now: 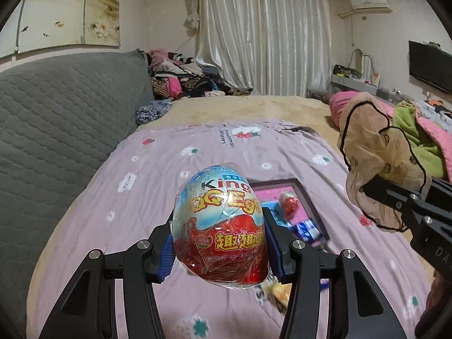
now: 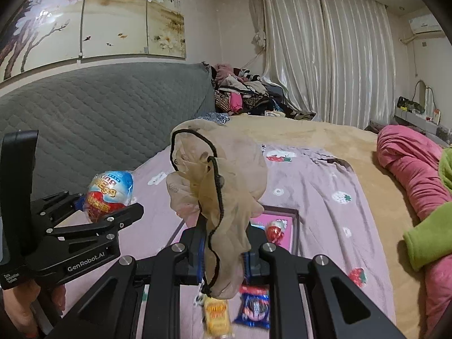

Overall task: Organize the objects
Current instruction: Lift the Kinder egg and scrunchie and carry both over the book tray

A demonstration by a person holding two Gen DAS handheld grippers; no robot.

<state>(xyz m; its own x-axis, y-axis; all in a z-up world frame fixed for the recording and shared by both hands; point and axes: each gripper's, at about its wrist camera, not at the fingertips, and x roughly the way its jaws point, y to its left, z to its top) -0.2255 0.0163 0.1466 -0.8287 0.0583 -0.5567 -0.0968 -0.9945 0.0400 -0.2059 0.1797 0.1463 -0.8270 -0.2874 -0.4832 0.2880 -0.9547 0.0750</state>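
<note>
Foil-wrapped toy egg (image 1: 220, 226) clamped in left gripper (image 1: 219, 243), right gripper (image 2: 223, 257) pinching beige mesh pouch (image 2: 217, 186)

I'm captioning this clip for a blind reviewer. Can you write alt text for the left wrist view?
The left gripper holds a large foil-wrapped toy egg above a pink floral bedsheet. To the right, the right gripper pinches a sheer beige drawstring pouch. Behind the egg lies a pink-lined tray holding a smaller red egg.
</note>
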